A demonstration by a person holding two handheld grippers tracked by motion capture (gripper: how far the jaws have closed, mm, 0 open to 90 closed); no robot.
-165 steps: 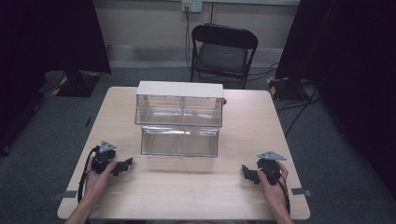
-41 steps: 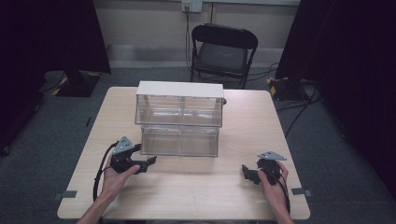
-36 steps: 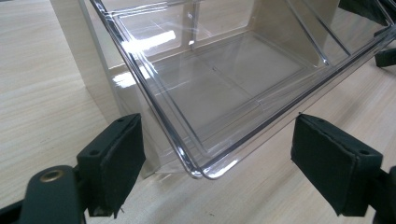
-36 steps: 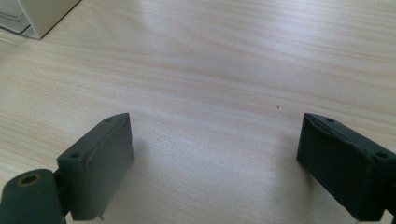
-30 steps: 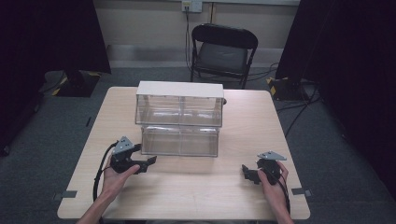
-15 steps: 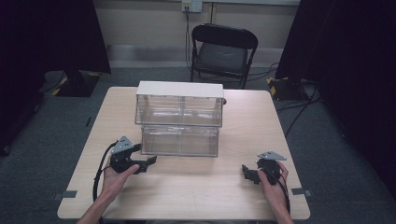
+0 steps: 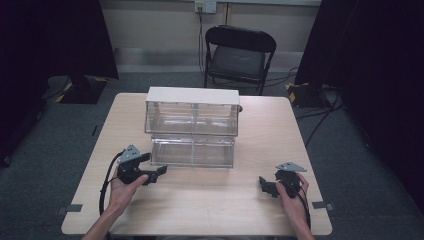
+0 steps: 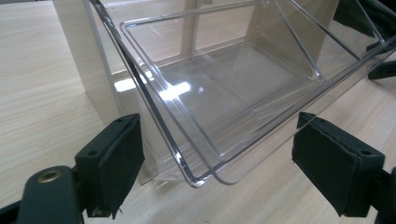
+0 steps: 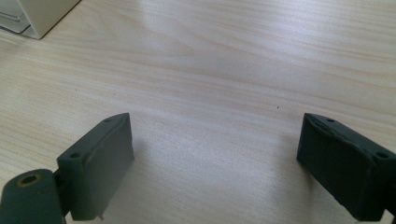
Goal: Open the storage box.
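Clear plastic, the pulled-out lower drawer is straddled, untouched, by the parted left gripper, its jaws just having widened, while the right gripper is held apart off to the drawer's right.

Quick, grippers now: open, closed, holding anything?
Left gripper: open, jaws just opening, straddling the clear drawer corner, pads off it.
Right gripper: open, empty.

Your left gripper sits right at the left corner of the bottom clear drawer, and its jaws have just been opening. Your right gripper rests on the table, well apart from the drawers.
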